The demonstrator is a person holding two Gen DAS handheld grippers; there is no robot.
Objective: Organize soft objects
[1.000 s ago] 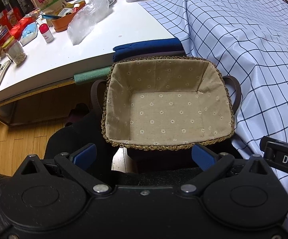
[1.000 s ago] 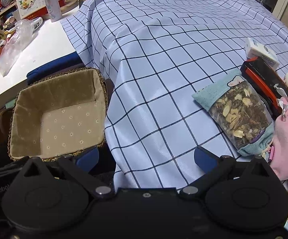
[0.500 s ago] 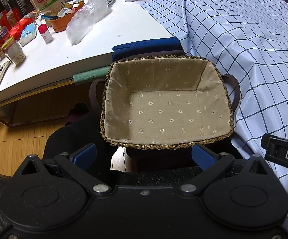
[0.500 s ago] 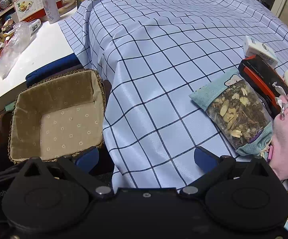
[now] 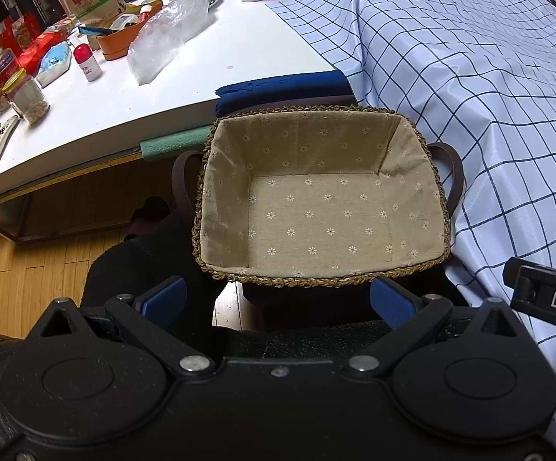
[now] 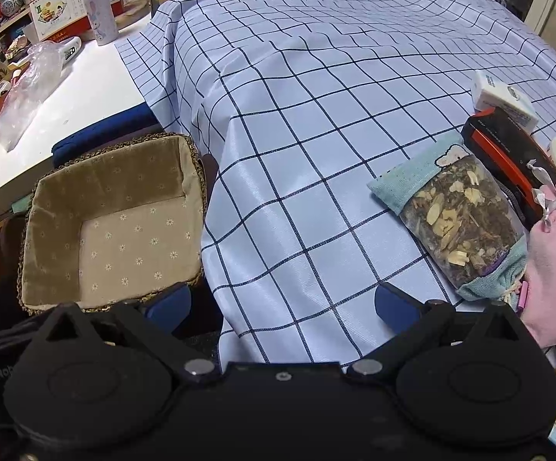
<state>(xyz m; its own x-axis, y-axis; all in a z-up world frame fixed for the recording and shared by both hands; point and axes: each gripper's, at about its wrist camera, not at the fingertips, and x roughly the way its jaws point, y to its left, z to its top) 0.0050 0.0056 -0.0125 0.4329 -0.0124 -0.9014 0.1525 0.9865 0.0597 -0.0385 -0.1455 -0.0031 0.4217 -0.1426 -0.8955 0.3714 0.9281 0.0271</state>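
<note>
Your left gripper (image 5: 276, 299) and right gripper (image 6: 281, 305) were spread wide, holding nothing | basket (image 5: 437, 192) at the checked cloth's (image 6: 316, 153) left edge held nothing | herb sachet (image 6: 454, 215) lay near its right edge: sorting looked unstarted.

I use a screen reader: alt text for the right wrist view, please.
An open right hand-held gripper hovers over a checked cloth; a herb sachet lies right, an empty lined basket left.
</note>
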